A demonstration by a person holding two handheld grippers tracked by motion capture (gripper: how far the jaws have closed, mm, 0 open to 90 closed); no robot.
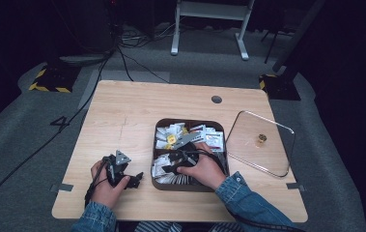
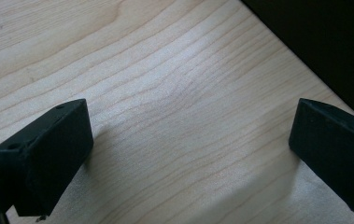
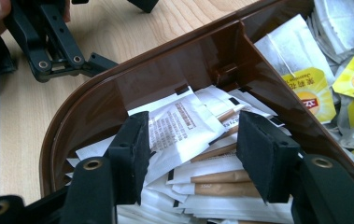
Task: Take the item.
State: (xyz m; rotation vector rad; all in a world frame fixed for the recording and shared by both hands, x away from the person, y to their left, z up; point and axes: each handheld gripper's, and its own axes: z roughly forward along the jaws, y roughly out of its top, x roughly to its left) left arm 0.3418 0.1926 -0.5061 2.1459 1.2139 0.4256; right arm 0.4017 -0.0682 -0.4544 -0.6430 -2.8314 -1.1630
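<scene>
A brown box [image 1: 157, 145] with dividers sits at the middle of the wooden table [image 1: 122, 116], packed with white sachets [image 1: 171, 176] and yellow tea bags [image 1: 172, 139]. My right gripper [image 1: 171, 164] reaches down into its near left compartment. In the right gripper view its jaws [image 3: 193, 140] stand apart just above a heap of white and tan sachets [image 3: 184, 126], with no pad pressing on any. Yellow-labelled tea bags [image 3: 310, 88] lie beyond the divider [image 3: 277, 79]. My left gripper [image 1: 133, 178] rests left of the box, open [image 2: 188, 121] over bare wood.
A clear lid [image 1: 248, 145] with a small round knob [image 1: 261, 140] lies flat to the right of the box. A cable hole [image 1: 216, 99] sits near the table's far edge. The near edge runs close under both hands.
</scene>
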